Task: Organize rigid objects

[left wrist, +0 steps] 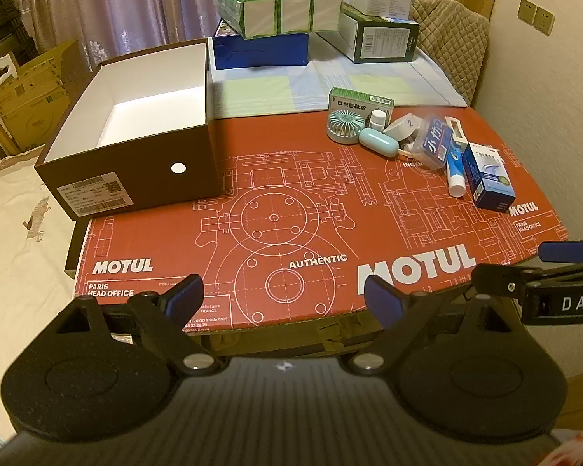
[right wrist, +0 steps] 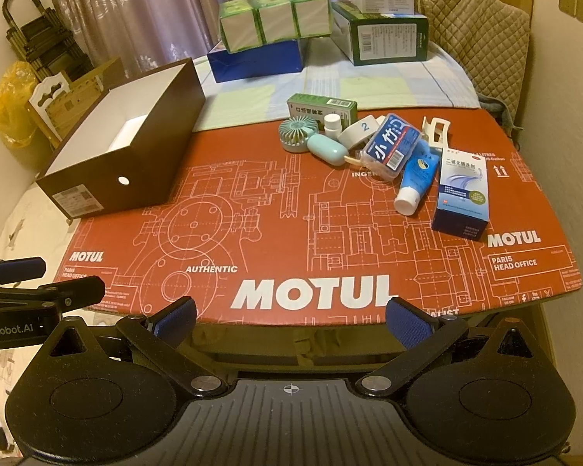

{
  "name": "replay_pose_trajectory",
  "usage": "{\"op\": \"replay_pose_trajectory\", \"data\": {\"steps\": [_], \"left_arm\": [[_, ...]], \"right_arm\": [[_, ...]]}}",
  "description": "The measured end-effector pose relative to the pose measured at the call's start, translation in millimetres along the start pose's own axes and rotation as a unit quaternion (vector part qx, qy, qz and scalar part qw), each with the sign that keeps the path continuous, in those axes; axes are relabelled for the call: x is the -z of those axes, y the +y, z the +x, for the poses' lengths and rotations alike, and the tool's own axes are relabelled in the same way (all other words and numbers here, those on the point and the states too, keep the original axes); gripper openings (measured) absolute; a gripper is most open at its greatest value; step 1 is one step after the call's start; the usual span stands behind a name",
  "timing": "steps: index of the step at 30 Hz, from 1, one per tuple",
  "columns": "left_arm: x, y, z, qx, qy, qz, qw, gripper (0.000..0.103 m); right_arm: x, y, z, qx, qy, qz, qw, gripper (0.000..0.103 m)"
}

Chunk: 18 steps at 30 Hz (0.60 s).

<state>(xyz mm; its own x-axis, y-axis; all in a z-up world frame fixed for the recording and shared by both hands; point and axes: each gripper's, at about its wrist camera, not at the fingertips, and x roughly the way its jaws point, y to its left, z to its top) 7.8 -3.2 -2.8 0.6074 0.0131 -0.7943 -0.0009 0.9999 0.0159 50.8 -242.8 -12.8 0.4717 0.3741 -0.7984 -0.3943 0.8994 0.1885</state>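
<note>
An open brown box [left wrist: 136,132] [right wrist: 136,143] with a white, empty inside stands at the left of the red MOTUL cardboard [left wrist: 291,233] [right wrist: 291,213]. A pile of small items lies at the right: a blue medicine box [left wrist: 487,176] [right wrist: 462,194], a blue tube [left wrist: 455,173] [right wrist: 416,176], a clear floss-pick case [left wrist: 435,145] [right wrist: 392,143], a teal mini fan [left wrist: 344,126] [right wrist: 297,132], a teal oval case [left wrist: 377,141] [right wrist: 326,149] and a green box [left wrist: 359,101] [right wrist: 318,106]. My left gripper [left wrist: 283,299] [right wrist: 31,272] and right gripper [right wrist: 291,320] [left wrist: 540,260] are open and empty at the near edge.
Stacked boxes stand at the back on a checked cloth [left wrist: 291,85]: green-white packs [left wrist: 280,9] on a blue box [left wrist: 260,50], and a dark green box [left wrist: 381,37]. A quilted chair back [right wrist: 482,27] is at the back right. Cardboard boxes [left wrist: 31,89] stand at the left.
</note>
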Motion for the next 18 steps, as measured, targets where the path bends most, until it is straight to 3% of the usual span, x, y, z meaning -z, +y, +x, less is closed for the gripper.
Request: {"op": "replay_pose_trajectory", "data": {"steps": [18], "left_arm": [[-5.6,-6.3,5.3,0.002,0.001,0.001,1.0,0.088]], "right_arm": [[-2.7,1.3,5.2,0.0,0.001,-0.001,1.0,0.101]]}}
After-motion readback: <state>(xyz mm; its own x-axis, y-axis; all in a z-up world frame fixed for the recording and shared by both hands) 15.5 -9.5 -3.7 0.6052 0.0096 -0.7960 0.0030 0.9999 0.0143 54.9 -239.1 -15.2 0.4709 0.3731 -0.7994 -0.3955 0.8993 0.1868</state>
